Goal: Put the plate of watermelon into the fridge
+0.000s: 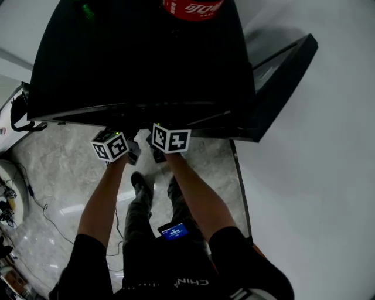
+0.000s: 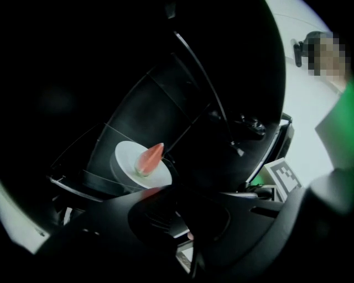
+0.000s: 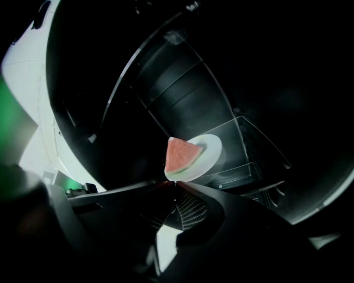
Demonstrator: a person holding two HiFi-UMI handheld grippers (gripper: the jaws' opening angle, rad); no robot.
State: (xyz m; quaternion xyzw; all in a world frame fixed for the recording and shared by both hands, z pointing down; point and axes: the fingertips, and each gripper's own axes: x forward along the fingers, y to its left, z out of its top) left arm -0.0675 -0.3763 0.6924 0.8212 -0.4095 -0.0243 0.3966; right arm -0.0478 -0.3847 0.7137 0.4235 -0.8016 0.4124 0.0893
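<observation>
A white plate carrying a wedge of watermelon is inside the dark fridge, just above a glass shelf. My right gripper is shut, its jaw tips meeting on the plate's near rim. From the left gripper view the same plate and watermelon lie ahead and to the left. My left gripper is shut, with nothing seen between its jaws. In the head view the left gripper and the right gripper sit side by side under the fridge's front edge.
The fridge door hangs open to the right. A red cola bottle stands on the fridge top. Cables trail over the marble floor at the left. The right gripper's marker cube shows close by in the left gripper view.
</observation>
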